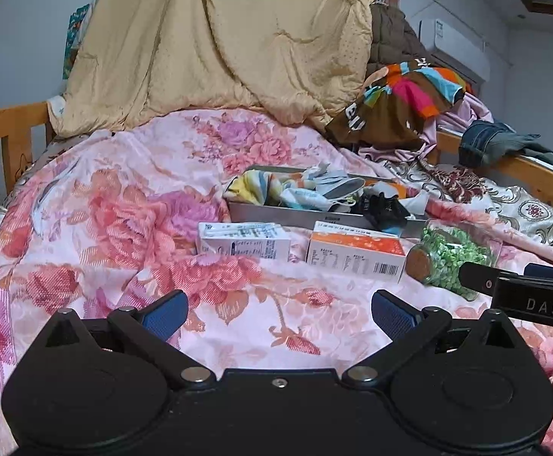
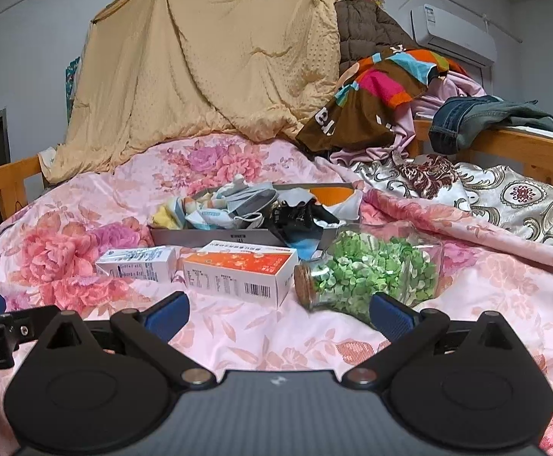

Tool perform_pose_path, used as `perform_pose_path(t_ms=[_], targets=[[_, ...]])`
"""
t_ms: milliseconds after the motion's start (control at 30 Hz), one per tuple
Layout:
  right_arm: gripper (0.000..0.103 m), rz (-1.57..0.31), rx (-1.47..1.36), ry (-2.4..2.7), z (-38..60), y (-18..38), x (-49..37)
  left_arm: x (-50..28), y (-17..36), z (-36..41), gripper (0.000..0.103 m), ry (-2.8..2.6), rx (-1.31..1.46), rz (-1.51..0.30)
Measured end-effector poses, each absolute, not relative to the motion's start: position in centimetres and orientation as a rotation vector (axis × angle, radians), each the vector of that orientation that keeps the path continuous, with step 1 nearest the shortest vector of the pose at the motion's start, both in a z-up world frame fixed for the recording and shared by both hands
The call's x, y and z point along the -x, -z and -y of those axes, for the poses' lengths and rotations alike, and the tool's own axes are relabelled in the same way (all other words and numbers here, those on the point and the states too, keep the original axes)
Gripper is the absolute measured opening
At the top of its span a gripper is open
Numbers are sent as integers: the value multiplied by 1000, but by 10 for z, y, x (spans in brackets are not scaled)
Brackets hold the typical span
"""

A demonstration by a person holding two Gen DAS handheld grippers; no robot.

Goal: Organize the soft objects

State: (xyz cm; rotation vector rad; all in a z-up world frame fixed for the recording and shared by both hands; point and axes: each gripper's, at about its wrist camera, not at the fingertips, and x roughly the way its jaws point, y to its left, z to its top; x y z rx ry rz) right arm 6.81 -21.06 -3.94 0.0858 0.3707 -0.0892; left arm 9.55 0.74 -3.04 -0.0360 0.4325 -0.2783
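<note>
On the floral bedspread [image 2: 238, 338], left to right: white carton [image 2: 135, 264], orange carton [image 2: 240, 275] and toppled glass jar [image 2: 367, 275] front the grey tray [image 2: 208, 236] of soft cloths [image 2: 215, 205] toward the bed's middle; both the left gripper [image 1: 278, 315] and the right gripper [image 2: 278, 315] gape empty, and a low reach likely rolls the jar.

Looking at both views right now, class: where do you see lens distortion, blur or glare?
Left wrist view: fisheye bends the bed rail and darkens the corners; boxes fairly sharp. Right wrist view: same bowing, gripper body soft up close, mild sheen on the jar; even, shadowless light.
</note>
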Motion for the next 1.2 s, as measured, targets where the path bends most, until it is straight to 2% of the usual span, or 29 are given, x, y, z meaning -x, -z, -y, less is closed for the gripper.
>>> perform_pose_path(t_ms=[633,1200], targets=[[103,-437,-74,87,207,49,-85,-111,37,-9,102,180,13,-500],[103,-396,-76,103,211,48,-90,-126,35,-9,102,171,24,-485]])
